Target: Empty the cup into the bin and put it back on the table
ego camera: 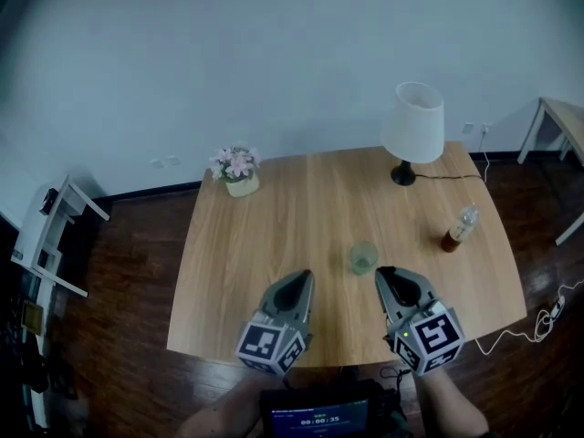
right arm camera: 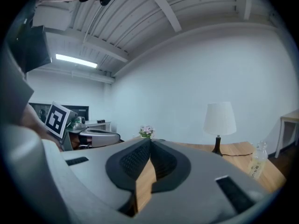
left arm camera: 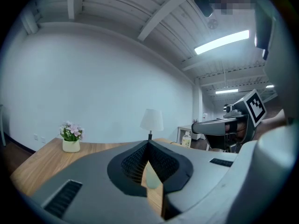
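Pale wood table (ego camera: 265, 245) carries the cup (ego camera: 363, 258), a translucent greenish tumbler standing upright near the front edge, between the tips of the 2 grippers and slightly beyond them; whether anything is inside it I cannot tell. Left gripper (ego camera: 305, 276) has its claw drawn fully together, tips meeting, with nothing caught between them; its own view shows a pale shape through the slit lower down, probably the cup standing beyond on the table. Right gripper (ego camera: 384, 272) is likewise pinched closed on nothing, with only bare wood showing past its pads. Both point roughly level over the near edge, 1 on each side of the cup and neither touching it; I judge that this flanking stance leaves either tool within reach of the cup without crowding it.

No bin appears in any view, so it probably sits off the table. An upright cup on the table fits 2 stages: waiting to be carried off and tipped, or set back down after tipping; the pictures do not settle which.

Room is generous; the table's middle is bare. The lamp (ego camera: 413, 121), bottle (ego camera: 461, 228) and flower pot (ego camera: 237, 172) stand well apart from the cup, towards the far and right edges; dark floor (ego camera: 119, 272) lies open to the sides.
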### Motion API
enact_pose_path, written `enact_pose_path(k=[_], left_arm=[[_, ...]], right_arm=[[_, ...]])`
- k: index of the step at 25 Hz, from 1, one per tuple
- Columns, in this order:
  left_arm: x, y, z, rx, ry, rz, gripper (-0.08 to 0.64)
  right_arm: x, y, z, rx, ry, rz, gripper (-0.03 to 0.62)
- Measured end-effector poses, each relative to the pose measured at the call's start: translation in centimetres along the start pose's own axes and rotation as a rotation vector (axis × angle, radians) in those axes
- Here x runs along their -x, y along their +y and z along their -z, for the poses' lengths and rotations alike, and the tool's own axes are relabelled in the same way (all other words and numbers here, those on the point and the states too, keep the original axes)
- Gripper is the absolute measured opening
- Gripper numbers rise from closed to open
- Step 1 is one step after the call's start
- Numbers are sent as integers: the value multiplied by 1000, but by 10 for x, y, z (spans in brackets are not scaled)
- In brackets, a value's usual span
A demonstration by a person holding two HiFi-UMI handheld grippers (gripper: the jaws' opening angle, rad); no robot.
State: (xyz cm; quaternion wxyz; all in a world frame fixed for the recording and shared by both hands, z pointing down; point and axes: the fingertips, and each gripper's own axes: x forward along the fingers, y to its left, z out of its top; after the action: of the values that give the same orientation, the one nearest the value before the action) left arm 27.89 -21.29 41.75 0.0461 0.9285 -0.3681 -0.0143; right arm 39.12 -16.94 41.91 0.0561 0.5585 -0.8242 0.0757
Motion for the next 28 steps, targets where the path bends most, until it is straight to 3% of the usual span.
enact_pose_path(k=[6,11,17,22,28], left_arm=[[33,-3,-9,-28,-24,-3,-8],[80,-3,-12,-4,-37,2,-8],[137,-19,-32,-100,-121,55,-8],[165,-19,-38,-62,-79,40,-8],[194,-25,-61,-21,-118,74,-8]], right_arm=[[19,17,-14,77,-26,54,0],[36,46,-12,43,-23,98,0],[67,101,-14,76,-20,104,0],[92,131,-24,84,-32,126,0],[125,156,-38,91,-25,133,0]])
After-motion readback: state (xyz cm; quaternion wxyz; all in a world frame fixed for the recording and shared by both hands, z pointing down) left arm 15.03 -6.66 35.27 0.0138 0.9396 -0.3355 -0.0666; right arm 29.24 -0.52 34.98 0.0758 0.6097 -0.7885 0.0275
